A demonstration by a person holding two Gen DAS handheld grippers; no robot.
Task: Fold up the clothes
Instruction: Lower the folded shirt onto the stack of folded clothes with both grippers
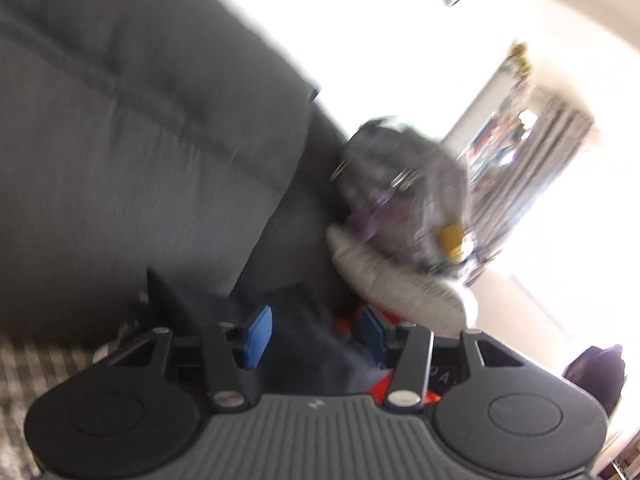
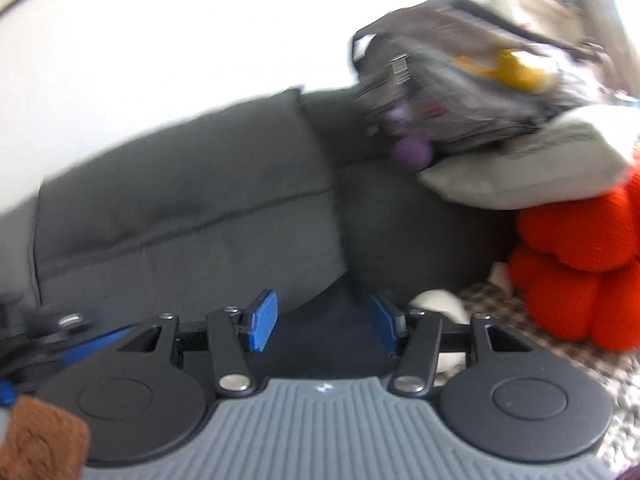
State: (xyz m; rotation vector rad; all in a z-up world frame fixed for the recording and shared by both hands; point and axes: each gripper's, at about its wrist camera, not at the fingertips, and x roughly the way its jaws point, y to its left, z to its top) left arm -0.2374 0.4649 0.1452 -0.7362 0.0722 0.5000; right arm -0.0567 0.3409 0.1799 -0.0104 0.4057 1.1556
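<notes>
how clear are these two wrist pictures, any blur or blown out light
Left wrist view: heavy motion blur smears the grey bag and sofa cushion; the wall and window side are blown out white. Right wrist view: blurred too, a bit less; the orange cushion reads clearly, the wall is overexposed. Both bend at the edges from the fisheye.

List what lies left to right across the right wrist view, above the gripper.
Dark grey sofa cushion → purple pom-pom → grey bag on a pale pillow → orange knotted cushion.
</notes>
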